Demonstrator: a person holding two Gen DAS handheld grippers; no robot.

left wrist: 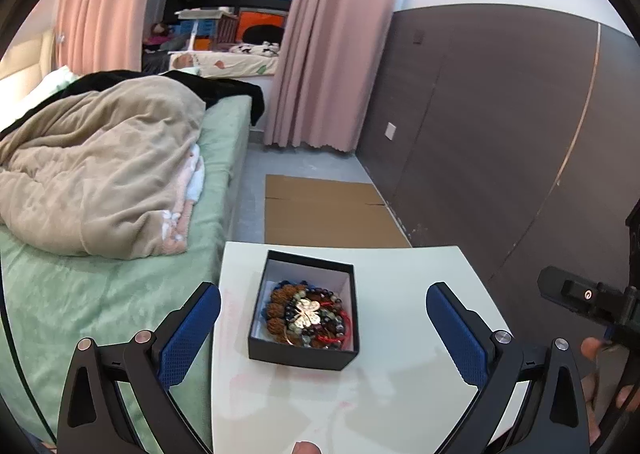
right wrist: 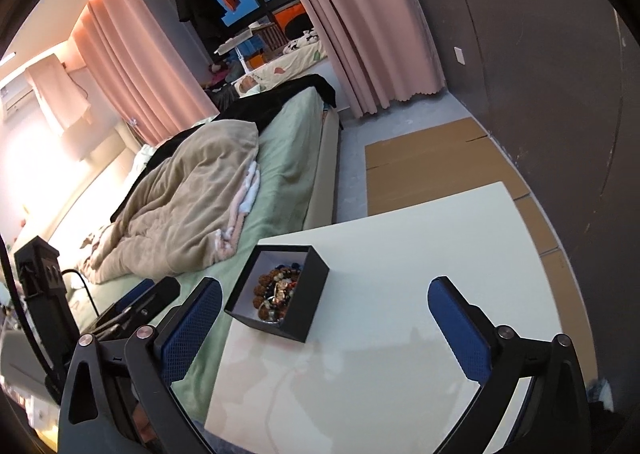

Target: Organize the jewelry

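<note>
A small black box (left wrist: 303,351) with a white inside stands on a white table (left wrist: 400,394). In it lies a heap of jewelry (left wrist: 308,314): brown bead bracelets, dark and green beads, red cord and a gold clover piece. My left gripper (left wrist: 323,306) hovers above the near side of the box, open wide, nothing between its blue pads. The right wrist view shows the same box (right wrist: 308,302) left of centre with the jewelry (right wrist: 276,292) inside. My right gripper (right wrist: 325,306) is open and empty, over the bare table (right wrist: 400,274) to the right of the box.
A bed (left wrist: 120,294) with green sheet and a beige blanket (left wrist: 100,173) adjoins the table's left edge. Flat cardboard (left wrist: 324,209) lies on the floor beyond the table. A dark wall panel (left wrist: 500,113) runs along the right. The other gripper's black body (left wrist: 588,302) shows at right.
</note>
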